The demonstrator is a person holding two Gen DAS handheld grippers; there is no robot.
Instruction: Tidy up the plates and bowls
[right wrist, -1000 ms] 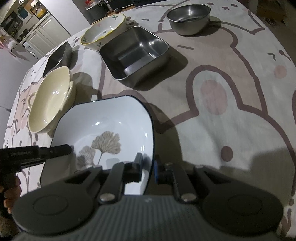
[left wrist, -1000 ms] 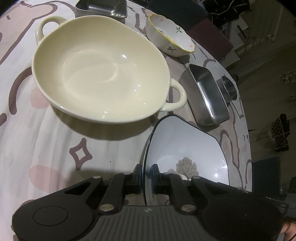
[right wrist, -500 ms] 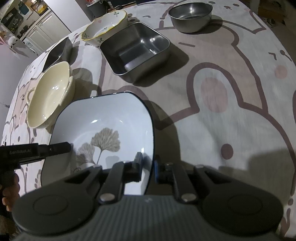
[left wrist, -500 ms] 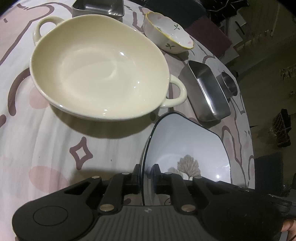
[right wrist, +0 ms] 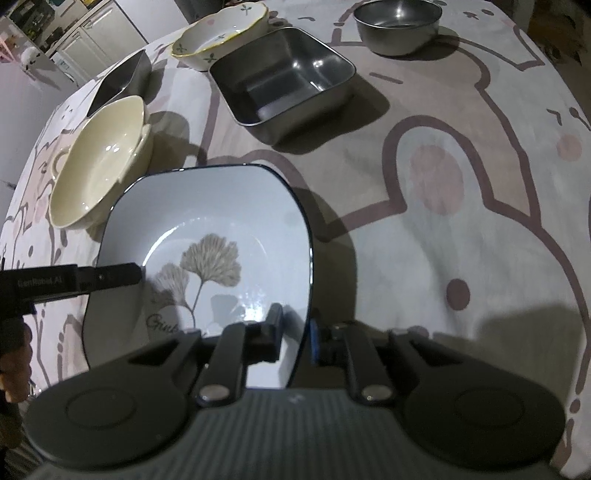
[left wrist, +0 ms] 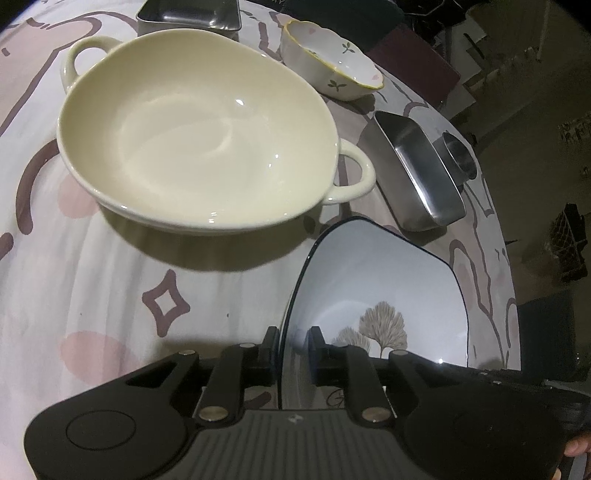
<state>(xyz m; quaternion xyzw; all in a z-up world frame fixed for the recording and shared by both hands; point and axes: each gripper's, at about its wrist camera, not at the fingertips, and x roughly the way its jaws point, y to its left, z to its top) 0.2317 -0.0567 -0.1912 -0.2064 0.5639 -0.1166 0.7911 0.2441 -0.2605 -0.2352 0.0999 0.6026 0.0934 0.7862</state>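
While both grippers pinch opposite rims of the square glazed plate [right wrist: 207, 258], left gripper [left wrist: 291, 347] and right gripper [right wrist: 295, 328] closed on it, it looks stiff, slippery, breakable; beyond sits the cream bowl [left wrist: 195, 136].

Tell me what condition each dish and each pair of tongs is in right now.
Leaf plate: empty, gripped on two opposite edges, one by each pair of tongs.
Left tongs: shut on the plate rim.
Right tongs: shut on the plate rim.
Cream bowl: upright, empty, on the table.
Flowered bowl: upright, empty.
Square steel pan: upright, empty.
Round steel bowl: upright, empty.
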